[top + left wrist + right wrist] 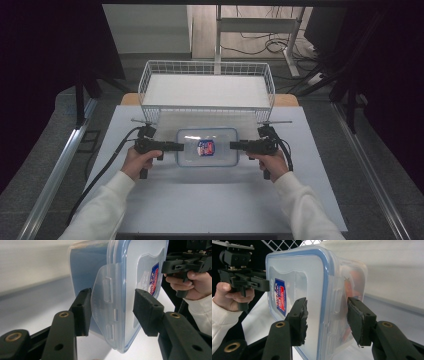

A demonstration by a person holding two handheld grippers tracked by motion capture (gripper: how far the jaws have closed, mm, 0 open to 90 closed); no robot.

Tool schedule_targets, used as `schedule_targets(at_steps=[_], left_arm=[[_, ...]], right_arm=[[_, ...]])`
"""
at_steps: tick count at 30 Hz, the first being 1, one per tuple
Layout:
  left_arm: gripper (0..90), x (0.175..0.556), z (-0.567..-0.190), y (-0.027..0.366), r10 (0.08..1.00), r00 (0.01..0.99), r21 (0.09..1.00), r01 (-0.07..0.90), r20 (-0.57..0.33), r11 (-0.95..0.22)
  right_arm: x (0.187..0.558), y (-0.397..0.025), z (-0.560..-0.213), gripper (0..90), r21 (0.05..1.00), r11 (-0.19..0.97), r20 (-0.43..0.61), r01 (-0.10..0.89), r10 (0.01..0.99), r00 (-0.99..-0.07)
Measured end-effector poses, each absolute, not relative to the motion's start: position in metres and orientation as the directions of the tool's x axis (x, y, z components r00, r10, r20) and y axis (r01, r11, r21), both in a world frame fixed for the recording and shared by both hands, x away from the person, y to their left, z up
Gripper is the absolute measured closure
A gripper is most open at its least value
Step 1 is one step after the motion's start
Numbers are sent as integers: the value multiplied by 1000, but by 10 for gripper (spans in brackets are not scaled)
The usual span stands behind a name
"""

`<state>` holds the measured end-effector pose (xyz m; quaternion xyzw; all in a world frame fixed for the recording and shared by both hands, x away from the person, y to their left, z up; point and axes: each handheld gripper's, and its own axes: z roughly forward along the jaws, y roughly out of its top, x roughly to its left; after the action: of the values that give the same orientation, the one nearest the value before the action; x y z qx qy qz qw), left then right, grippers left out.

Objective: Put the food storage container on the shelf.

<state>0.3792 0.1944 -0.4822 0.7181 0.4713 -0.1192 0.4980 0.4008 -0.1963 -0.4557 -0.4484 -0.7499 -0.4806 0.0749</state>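
A clear plastic food box [192,138] with a blue-rimmed lid and a red and blue label [206,147] lies flat on the grey table. My left gripper [181,146] is at its left end, open. In the left gripper view the box [130,270] has its end latch flap [105,297] between the jaws of that gripper [112,308], with a gap on the lid side. My right gripper [232,145] is at the right end, open. In the right gripper view its jaws [327,315] straddle the rim of the box [294,280], one over the lid and one under the base.
A white wire basket [150,80] stands on the far half of the table, just behind the box. Bare tabletop [210,200] lies between the person's forearms. Cables trail from both grippers. Dark curtains and a metal rail flank the table.
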Motion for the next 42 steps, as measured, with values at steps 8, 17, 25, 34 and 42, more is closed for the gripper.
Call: schedule_targets(at_steps=[8, 17, 25, 34, 42], left_arm=[[499, 396, -491, 197, 558, 515, 590, 805, -650, -55], [496, 408, -504, 197, 569, 499, 579, 814, -653, -49], [485, 411, -506, 196, 571, 459, 558, 830, -681, -2], [482, 419, -512, 199, 565, 439, 549, 835, -699, 30], [471, 421, -515, 197, 566, 390, 519, 851, -726, 78]], right_arm=[[419, -193, -467, 516, 647, 132, 548, 751, 604, -578], [429, -192, -480, 513, 635, 125, 554, 762, 613, -563], [431, -191, -484, 506, 635, 87, 562, 768, 629, -537], [434, -192, -489, 502, 608, 18, 605, 794, 637, -478], [437, -190, -493, 493, 583, -55, 637, 810, 650, -414]])
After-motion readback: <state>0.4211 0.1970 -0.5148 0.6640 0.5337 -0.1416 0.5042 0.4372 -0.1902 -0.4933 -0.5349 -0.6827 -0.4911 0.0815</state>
